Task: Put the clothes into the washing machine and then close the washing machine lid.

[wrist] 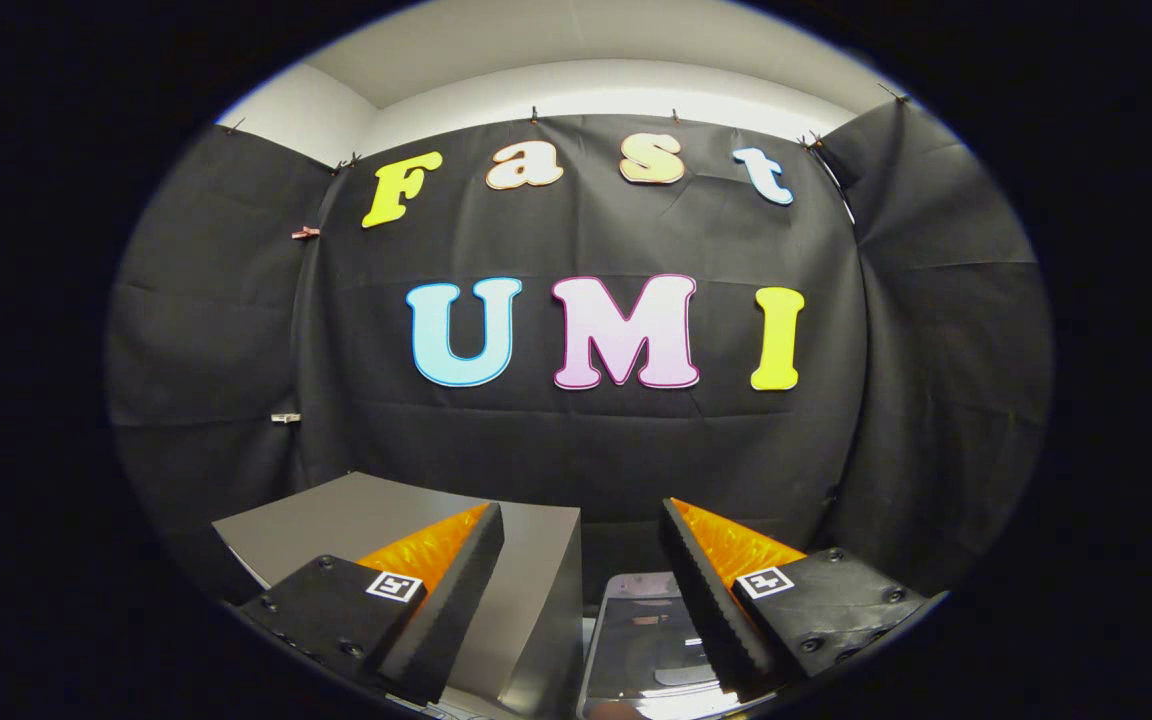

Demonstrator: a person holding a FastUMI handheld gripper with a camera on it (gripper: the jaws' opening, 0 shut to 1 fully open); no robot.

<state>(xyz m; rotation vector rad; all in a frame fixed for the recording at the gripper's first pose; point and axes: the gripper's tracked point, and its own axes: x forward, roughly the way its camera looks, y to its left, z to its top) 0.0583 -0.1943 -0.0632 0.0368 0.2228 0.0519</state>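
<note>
Hovering gripper (581, 585) | fingers apart | washing machine lid (641, 640) below, between them

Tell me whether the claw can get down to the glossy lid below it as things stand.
Probably yes. The claw is open and holds nothing, and the glossy lid lies just below, between its fingers, with nothing over it. The grey box stands close beside it but not across the way.

black cloth (576, 440) hangs as the booth's wall on three sides, creased and clipped along its top edge. above it, a pale wall (576, 95) and ceiling (576, 40) are brightly lit. small clips (305, 233) pin the cloth at the left corner seam.
</note>
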